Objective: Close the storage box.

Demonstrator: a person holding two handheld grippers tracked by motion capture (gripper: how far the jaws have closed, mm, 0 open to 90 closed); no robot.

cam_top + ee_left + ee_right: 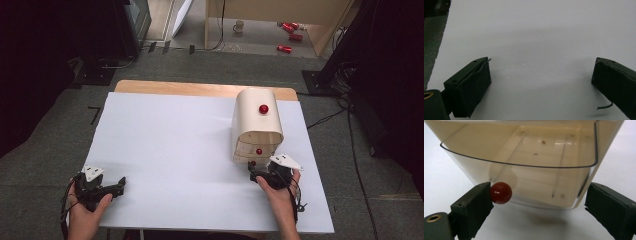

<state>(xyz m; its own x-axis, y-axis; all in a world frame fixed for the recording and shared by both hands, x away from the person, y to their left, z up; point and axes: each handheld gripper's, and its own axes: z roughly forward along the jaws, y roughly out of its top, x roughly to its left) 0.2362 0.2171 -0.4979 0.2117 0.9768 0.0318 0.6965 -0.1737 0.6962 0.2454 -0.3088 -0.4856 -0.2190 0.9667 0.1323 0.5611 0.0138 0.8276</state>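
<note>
Two black jaws of the right gripper (537, 205) stand wide apart, and nothing is pressed between them. A red knob (500, 192) sits just beside the left jaw in the right gripper view, on the clear front flap (524, 170) of the cream box (256, 125). This box stands on the white table (165, 150), at its right side. Far left, the left gripper (540, 82) rests wide open and empty on the bare surface.
</note>
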